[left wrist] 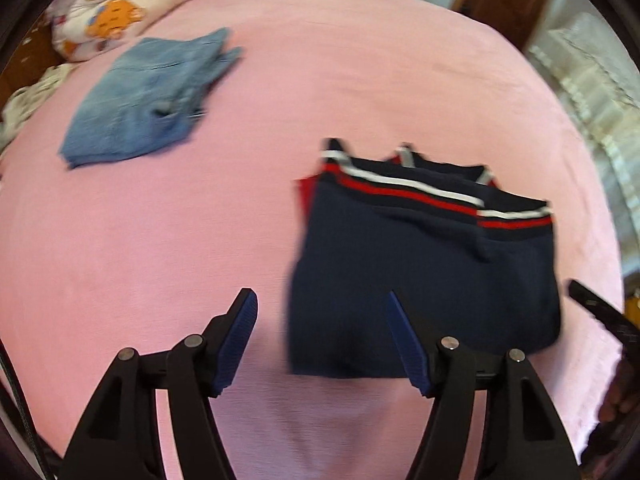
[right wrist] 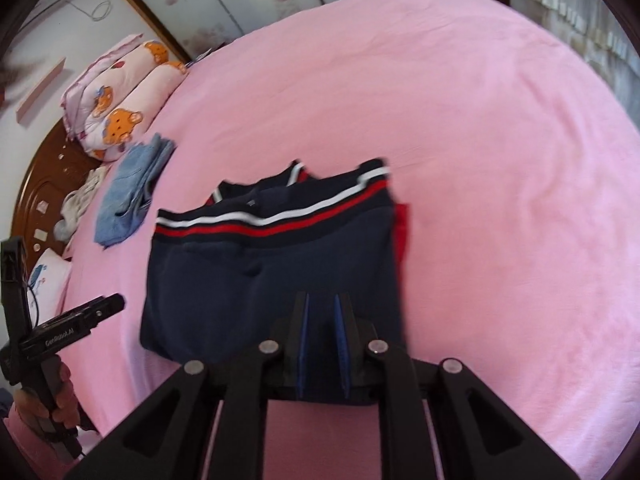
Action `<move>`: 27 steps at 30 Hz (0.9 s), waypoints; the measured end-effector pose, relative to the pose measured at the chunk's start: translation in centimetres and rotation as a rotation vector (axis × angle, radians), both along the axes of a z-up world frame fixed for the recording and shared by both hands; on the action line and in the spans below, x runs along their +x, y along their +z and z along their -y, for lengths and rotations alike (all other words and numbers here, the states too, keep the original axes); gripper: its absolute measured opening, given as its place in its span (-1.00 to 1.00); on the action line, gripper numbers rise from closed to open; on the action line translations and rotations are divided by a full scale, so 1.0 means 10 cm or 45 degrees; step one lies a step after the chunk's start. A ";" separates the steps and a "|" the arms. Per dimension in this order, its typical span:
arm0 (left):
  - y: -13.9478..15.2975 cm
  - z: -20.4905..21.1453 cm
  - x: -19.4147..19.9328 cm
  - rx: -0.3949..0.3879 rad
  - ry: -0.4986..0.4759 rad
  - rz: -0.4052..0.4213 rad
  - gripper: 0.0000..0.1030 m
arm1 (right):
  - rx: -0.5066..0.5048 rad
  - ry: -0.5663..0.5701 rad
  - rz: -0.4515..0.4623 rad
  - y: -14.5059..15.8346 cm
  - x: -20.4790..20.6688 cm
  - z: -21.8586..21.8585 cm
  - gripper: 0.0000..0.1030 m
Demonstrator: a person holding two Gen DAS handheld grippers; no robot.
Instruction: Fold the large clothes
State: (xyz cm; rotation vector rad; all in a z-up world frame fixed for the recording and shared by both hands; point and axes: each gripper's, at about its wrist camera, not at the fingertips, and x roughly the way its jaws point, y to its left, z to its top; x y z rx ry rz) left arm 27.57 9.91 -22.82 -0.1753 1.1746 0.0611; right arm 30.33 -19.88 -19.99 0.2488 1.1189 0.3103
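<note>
Sweater [left wrist: 420, 276], navy with red and white stripes, lies on the pink bed [left wrist: 320, 80], already folded into a compact rectangle with the striped band on its far side. A red layer shows at one edge, under the navy cloth. In the right wrist view the same sweater [right wrist: 272, 272] fills the middle of the bed [right wrist: 500, 160].

Left gripper [left wrist: 322, 332] hovers over the near left corner of the sweater, with its blue pads wide apart and nothing between them. Right gripper [right wrist: 320, 340] is at the near edge of the sweater; its fingers stand close together with only a narrow gap. Dark cloth is behind this gap, but I cannot tell if the fingers pinch the cloth or only hang above it.

Folded jeans [left wrist: 148, 100] lie well apart, toward the pillows [left wrist: 116, 12] with the bear print. I judge that this garment is finished and was put aside.

As I judge it, the folding of the sweater is almost done, and the step in hand is the last tidy or the release. The next move probably calls for one of two things: to press the edges flat, or to grip the near edge with both grippers and carry the bundle beside the jeans. If lifted from one side only, the layers could slide open, so both grippers should take all layers together.
</note>
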 end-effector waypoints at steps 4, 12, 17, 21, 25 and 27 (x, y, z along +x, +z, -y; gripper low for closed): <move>-0.06 0.40 0.20 -0.001 -0.117 -0.016 0.27 | 0.058 0.052 -0.052 -0.15 0.01 -0.23 -0.76; -0.35 0.90 0.36 -0.116 -0.292 -0.095 -0.85 | 0.110 0.140 -0.086 -0.40 0.09 -0.58 -1.00; -0.60 1.07 0.58 -0.188 -0.372 -0.167 -0.87 | 0.118 0.167 -0.132 -0.57 0.29 -0.69 -1.00; -0.69 1.06 0.79 -0.206 -0.328 -0.157 -0.90 | 0.173 0.140 -0.151 -0.68 0.48 -0.72 -1.00; -0.72 1.00 1.00 -0.231 -0.268 -0.130 -0.90 | 0.235 0.127 -0.149 -0.73 0.67 -0.73 -1.00; -0.72 0.99 1.09 -0.237 -0.252 -0.107 -0.90 | 0.216 0.128 -0.131 -0.74 0.75 -0.75 -1.00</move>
